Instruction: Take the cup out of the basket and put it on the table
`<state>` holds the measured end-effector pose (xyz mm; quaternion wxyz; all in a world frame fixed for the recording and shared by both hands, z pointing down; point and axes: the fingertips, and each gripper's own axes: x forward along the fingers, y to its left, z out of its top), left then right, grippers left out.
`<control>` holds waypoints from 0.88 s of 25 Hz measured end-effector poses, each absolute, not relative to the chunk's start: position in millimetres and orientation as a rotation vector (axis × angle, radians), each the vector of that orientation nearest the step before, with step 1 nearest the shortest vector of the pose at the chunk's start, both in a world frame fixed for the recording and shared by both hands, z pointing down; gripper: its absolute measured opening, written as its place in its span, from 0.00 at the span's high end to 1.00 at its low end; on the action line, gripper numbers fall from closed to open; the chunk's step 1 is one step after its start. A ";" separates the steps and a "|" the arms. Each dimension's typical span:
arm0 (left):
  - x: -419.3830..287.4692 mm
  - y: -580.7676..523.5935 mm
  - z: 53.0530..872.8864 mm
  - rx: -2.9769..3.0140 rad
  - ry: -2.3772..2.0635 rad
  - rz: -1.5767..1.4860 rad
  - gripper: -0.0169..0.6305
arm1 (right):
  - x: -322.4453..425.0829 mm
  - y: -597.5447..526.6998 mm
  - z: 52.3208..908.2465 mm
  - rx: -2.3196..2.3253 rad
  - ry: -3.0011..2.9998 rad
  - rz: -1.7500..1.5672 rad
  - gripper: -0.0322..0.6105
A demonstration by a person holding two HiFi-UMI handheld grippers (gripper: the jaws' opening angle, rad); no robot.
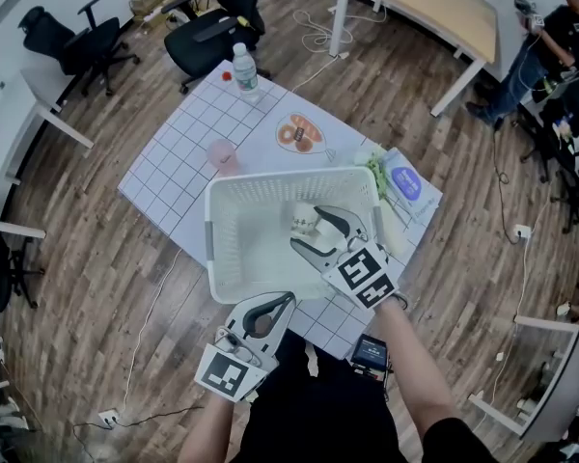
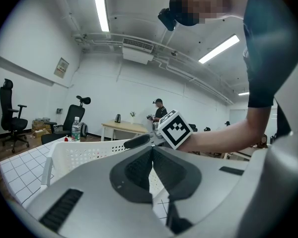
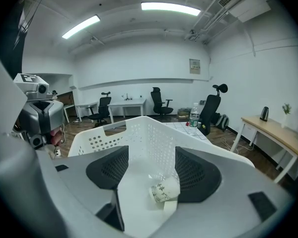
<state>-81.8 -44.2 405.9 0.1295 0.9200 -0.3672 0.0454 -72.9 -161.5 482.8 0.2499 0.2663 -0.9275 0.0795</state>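
Note:
A white paper cup (image 1: 302, 220) with dark print lies on its side on the floor of the white plastic basket (image 1: 234, 193). My right gripper (image 1: 306, 228) reaches down into the basket, its jaws open on either side of the cup. In the right gripper view the cup (image 3: 164, 190) lies low between the jaws, close against the right one, and the pads do not press on it. My left gripper (image 1: 288, 299) is shut with nothing in it and hovers at the basket's near rim. In the left gripper view the basket (image 2: 84, 152) is ahead.
The basket sits on a table under a grid-pattern cloth (image 1: 179, 157). Behind it are a pink cup (image 1: 222, 154), a water bottle (image 1: 245, 69), a plate of snacks (image 1: 300, 134) and a blue packet (image 1: 403, 179). Office chairs (image 1: 217, 22) and desks ring the room.

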 end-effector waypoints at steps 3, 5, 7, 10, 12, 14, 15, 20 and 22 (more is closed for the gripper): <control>-83.7 -44.8 407.6 2.663 -1.069 0.139 0.96 | -76.0 -170.5 490.7 0.703 -2.500 0.189 0.52; -85.1 -44.7 409.0 2.656 -1.072 0.142 0.96 | -77.2 -175.1 497.1 0.688 -2.485 0.182 0.51; -86.4 -44.5 410.2 2.650 -1.075 0.145 0.96 | -77.4 -178.9 504.1 0.680 -2.472 0.185 0.51; -88.2 -44.7 411.3 2.648 -1.076 0.149 0.96 | -78.2 -181.4 516.7 0.668 -2.447 0.201 0.50; -88.8 -45.1 412.7 2.643 -1.075 0.154 0.96 | -81.3 -181.9 524.7 0.649 -2.430 0.194 0.49; -88.5 -46.0 413.7 2.644 -1.073 0.158 0.96 | -85.2 -182.8 534.4 0.620 -2.412 0.175 0.48; -88.6 -46.1 413.6 2.644 -1.074 0.158 0.96 | -86.2 -183.3 539.4 0.610 -2.402 0.173 0.48; -91.5 -45.9 414.9 2.628 -1.080 0.161 0.96 | -85.9 -184.9 561.4 0.596 -2.351 0.217 0.46; -91.1 -46.6 415.7 2.629 -1.080 0.159 0.96 | -85.9 -186.2 572.4 0.589 -2.326 0.238 0.45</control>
